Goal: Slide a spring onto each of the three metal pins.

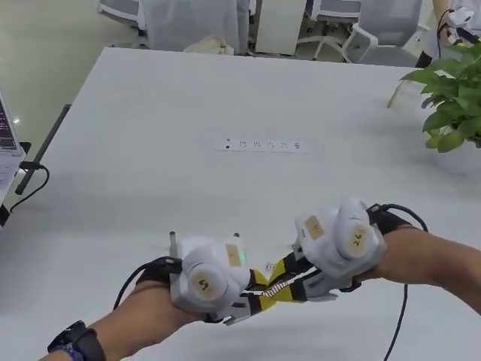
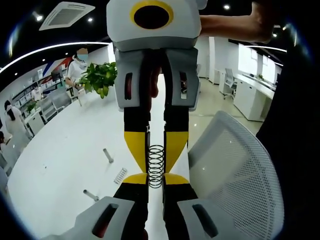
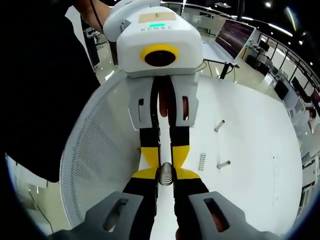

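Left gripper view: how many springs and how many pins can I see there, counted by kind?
Silver coil spring: 2 (one held in the jaws, one lying on the white table)
Grey metal pin: 2 (both on the table)
Total: 4

open office, desks [image 2: 252, 82], mesh chair [image 2: 235, 165]

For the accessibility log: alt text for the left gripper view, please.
A spring is held between the left tongs, rising from below, and the right tongs, reaching down from above. On the white table behind are a loose spring and two pins.
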{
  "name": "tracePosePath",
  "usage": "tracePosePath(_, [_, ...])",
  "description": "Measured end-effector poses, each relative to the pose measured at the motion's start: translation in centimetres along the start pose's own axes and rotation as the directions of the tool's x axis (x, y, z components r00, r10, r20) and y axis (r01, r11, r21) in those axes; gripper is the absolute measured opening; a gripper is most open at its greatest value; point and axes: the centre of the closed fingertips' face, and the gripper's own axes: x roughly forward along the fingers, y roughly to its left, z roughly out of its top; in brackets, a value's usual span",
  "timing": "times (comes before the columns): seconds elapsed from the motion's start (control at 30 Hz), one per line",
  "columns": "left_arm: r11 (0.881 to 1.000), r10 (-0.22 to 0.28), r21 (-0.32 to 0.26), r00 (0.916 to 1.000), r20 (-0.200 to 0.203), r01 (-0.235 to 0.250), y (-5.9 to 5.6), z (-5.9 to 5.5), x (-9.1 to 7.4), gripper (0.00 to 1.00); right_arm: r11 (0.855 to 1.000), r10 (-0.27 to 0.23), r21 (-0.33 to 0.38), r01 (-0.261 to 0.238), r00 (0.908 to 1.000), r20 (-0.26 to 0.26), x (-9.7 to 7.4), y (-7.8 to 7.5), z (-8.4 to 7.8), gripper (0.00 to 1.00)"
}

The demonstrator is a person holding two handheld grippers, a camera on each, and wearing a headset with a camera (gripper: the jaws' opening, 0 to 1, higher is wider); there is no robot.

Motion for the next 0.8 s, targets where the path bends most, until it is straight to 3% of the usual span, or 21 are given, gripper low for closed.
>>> tracePosePath(0.33, [1.0,0.012,-0.022,0.9999,-0.01,-0.012,0.1,-0.7,0.2,0.03,1.0,0.006,0.01,-0.006,1.0,-0.005,0.6,-0.1,-0.2,0.08])
tracePosePath(0.5, [0.999,0.039,-0.029,0.9983,-0.044,-0.041,0.6,-1.9,0.0,0.08,0.999,-0.003,0.033,0.003,1.0,0.009,0.6,-0.7,-0.1,0.08])
tracePosePath(0.8, [0.986,0.089,-0.136,0.9955,-0.032,-0.093,1.4,-3.5,-1.6,0.13,0.999,-0.006,0.054,0.006,1.0,-0.006,0.8,-1.2,-1.1,0.08])
